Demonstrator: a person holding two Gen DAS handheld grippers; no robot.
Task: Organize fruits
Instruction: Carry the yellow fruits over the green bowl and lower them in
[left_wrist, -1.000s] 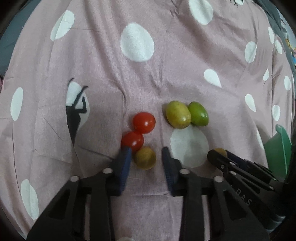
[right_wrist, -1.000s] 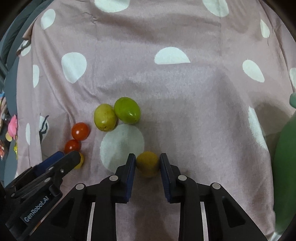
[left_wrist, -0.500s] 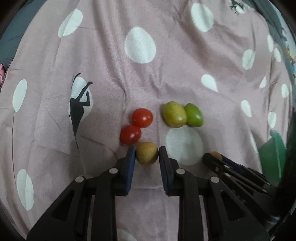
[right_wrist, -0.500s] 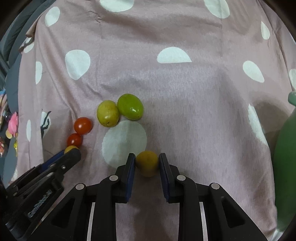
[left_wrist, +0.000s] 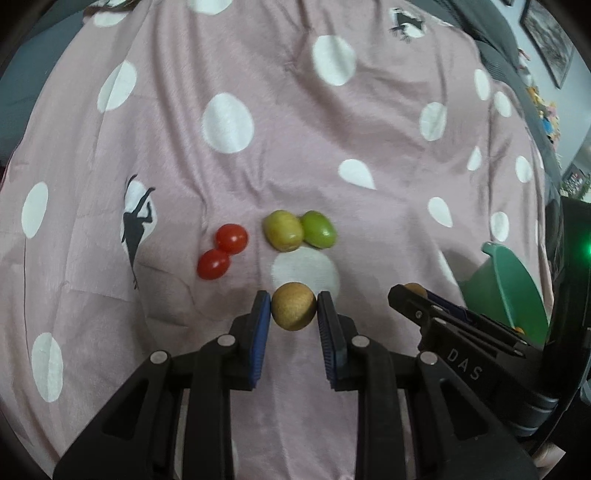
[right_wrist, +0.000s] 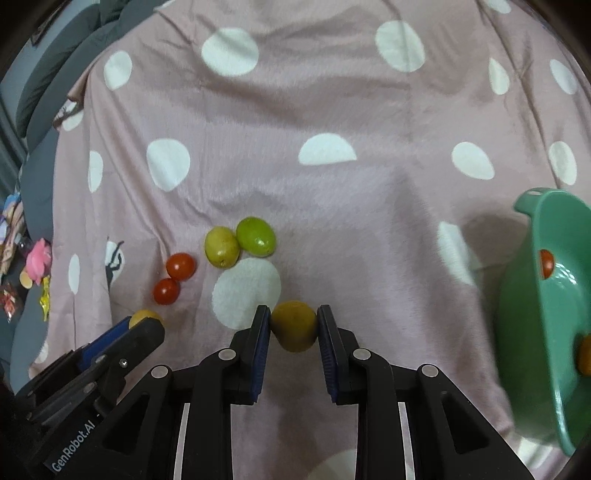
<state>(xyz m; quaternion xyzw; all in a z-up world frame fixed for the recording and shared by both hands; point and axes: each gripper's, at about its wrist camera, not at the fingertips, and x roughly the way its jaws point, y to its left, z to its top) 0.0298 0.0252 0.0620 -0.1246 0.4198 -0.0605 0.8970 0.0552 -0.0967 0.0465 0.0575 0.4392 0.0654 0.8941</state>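
Observation:
My left gripper (left_wrist: 293, 314) is shut on a small brownish-yellow fruit (left_wrist: 293, 311) and holds it above the pink spotted cloth. My right gripper (right_wrist: 293, 326) is shut on a similar yellow fruit (right_wrist: 294, 325), also off the cloth. On the cloth lie two red cherry tomatoes (left_wrist: 221, 251) touching each other, and a yellow-green fruit (left_wrist: 282, 235) touching a green one (left_wrist: 318, 229). The same two pairs show in the right wrist view: the tomatoes (right_wrist: 173, 278) and the green fruits (right_wrist: 240, 242). The left gripper (right_wrist: 142, 325) shows at lower left there.
A green bowl (right_wrist: 535, 295) stands tilted at the right and holds a red tomato (right_wrist: 546, 263) and an orange fruit (right_wrist: 583, 354); its rim shows in the left wrist view (left_wrist: 506, 280). Toys (right_wrist: 35, 262) lie off the cloth's left edge.
My left gripper closed on the brownish-yellow fruit beside the tomatoes and lifted it away from them. My right gripper rose with its yellow fruit, and the green bowl came into its view.

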